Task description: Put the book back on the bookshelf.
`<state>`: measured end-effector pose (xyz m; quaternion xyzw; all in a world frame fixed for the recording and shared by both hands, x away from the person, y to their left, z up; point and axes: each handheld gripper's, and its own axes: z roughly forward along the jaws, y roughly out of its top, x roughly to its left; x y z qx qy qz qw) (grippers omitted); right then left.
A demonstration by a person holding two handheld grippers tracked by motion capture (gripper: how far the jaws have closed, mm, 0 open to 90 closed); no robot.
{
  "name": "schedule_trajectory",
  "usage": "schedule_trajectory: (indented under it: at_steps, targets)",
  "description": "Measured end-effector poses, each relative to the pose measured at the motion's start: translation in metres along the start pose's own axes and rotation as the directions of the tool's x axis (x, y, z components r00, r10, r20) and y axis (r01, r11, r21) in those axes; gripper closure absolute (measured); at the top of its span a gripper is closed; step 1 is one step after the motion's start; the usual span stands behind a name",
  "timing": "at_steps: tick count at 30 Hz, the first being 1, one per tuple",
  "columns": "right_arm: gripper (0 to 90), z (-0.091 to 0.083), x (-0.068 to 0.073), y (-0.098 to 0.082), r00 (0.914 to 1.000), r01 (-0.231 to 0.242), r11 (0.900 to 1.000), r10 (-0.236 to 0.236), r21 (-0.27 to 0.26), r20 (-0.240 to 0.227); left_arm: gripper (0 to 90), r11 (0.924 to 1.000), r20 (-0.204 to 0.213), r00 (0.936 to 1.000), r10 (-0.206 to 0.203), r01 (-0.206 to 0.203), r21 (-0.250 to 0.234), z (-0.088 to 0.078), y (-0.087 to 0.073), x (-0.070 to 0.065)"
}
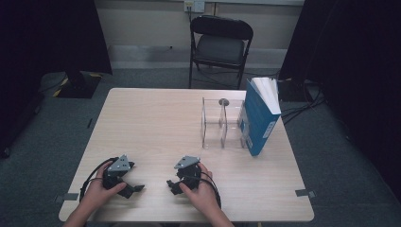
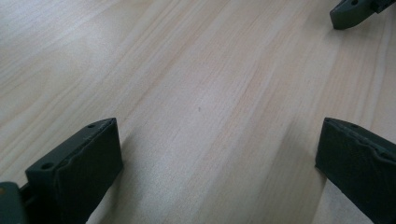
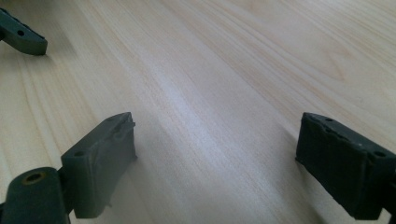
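Observation:
Both grippers rest low on the light wooden table (image 1: 156, 127) near its front edge, each held by a hand. My left gripper (image 1: 134, 178) points right and my right gripper (image 1: 171, 178) points left, so they face each other a short way apart. In the left gripper view my left gripper (image 2: 219, 135) is open, with bare wood between its jaws. My right gripper (image 3: 217, 128) is likewise open over bare wood. One jaw tip of the right gripper (image 2: 350, 11) shows far off in the left gripper view, and one of the left gripper (image 3: 21, 35) in the right gripper view.
A clear acrylic rack (image 1: 221, 124) with upright dividers stands at the table's right side. A thick blue book (image 1: 259, 118) stands upright against its right end. A black folding chair (image 1: 220, 45) is beyond the far edge.

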<state>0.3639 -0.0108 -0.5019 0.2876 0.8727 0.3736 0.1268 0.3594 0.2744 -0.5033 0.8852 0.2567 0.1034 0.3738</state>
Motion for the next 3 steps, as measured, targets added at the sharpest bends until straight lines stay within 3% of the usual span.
schedule_trajectory:
  at_steps: [3]
  targets:
    - [11.1, 0.0, 0.0001, 0.0, 1.0, -0.001, 1.0, 0.001, 0.0, 0.0, 0.0, 1.0, 0.0, 1.0, 0.0, 0.0, -0.001, 0.0, 0.0, 0.0]
